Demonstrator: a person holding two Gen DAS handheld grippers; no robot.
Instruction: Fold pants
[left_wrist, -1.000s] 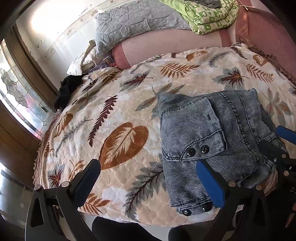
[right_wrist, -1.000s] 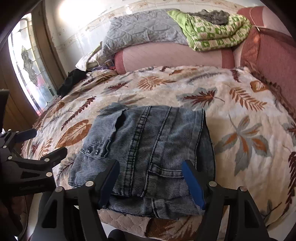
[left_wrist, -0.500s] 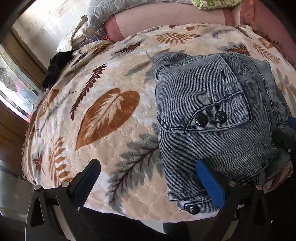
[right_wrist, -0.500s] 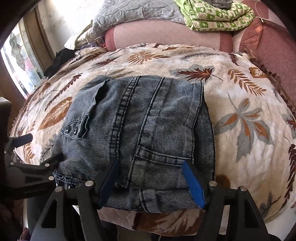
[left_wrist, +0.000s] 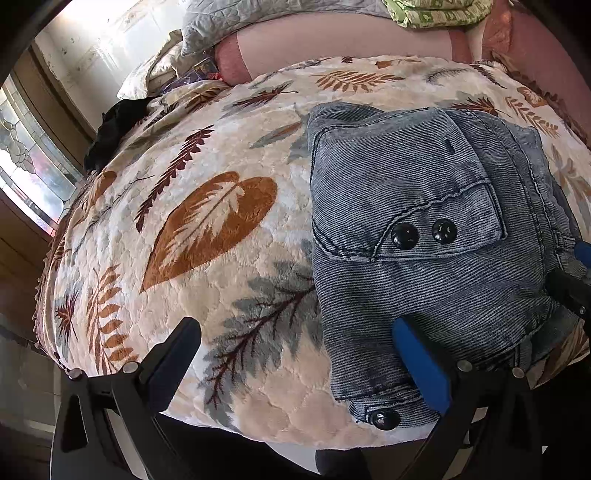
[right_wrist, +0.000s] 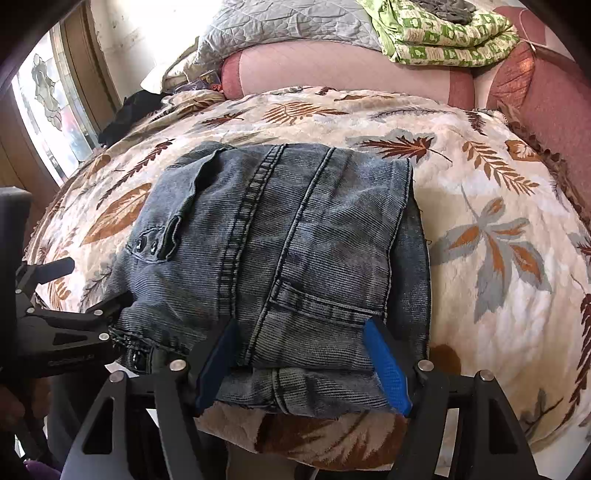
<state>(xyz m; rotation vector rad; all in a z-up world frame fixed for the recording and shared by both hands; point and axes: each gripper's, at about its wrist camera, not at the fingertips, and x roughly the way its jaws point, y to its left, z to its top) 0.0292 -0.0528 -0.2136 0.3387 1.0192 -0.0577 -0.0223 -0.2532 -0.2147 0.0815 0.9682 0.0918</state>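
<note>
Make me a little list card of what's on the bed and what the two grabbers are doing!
bed cover: leaf-print blanket
pants: grey-blue jeans, folded into a thick stack near the front edge
left gripper: open, one finger on the jeans, one over the blanket
right gripper: open, fingers astride the stack's near edge
behind: grey quilt, green patterned cloth

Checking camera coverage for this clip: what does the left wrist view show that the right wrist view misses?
Left wrist only: the black button on the jeans' near edge, facing the camera.
Right wrist only: the jeans' right side edge and the gray garment on the green quilt.
Both: folded jeans, leaf-print blanket, both grippers open.
</note>
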